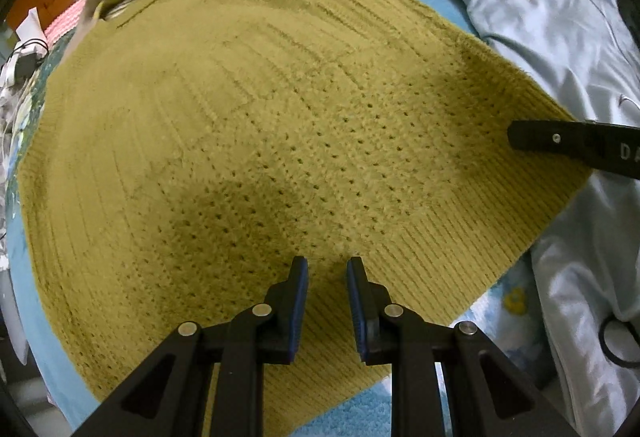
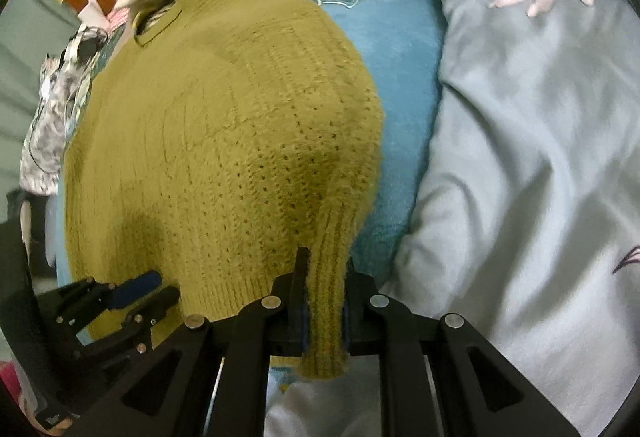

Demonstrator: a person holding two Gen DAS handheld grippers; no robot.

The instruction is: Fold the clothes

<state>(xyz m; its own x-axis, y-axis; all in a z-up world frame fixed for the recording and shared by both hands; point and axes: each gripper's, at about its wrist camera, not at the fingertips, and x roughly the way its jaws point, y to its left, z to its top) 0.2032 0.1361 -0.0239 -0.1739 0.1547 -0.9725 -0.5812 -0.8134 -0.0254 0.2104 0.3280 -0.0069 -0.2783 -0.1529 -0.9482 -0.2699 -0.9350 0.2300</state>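
Right gripper point(image 2: 325, 301) clamps the sweater point(image 2: 224, 141) hem corner; left gripper point(image 1: 327, 269), jaws apart and empty, hovers above the near hem.

**Two letters on the right claw**

The only readable lettering is in the left wrist view: pale capitals "DA", cut off by the picture's edge, stand on the black arm of the right claw point(image 1: 516, 138), which reaches in from the right, well right of and beyond the left claw point(image 1: 327, 269). Whatever follows those two letters lies outside the view. In the right wrist view nothing can be read; a faint pale mark low on the left claw's body is too blurred.
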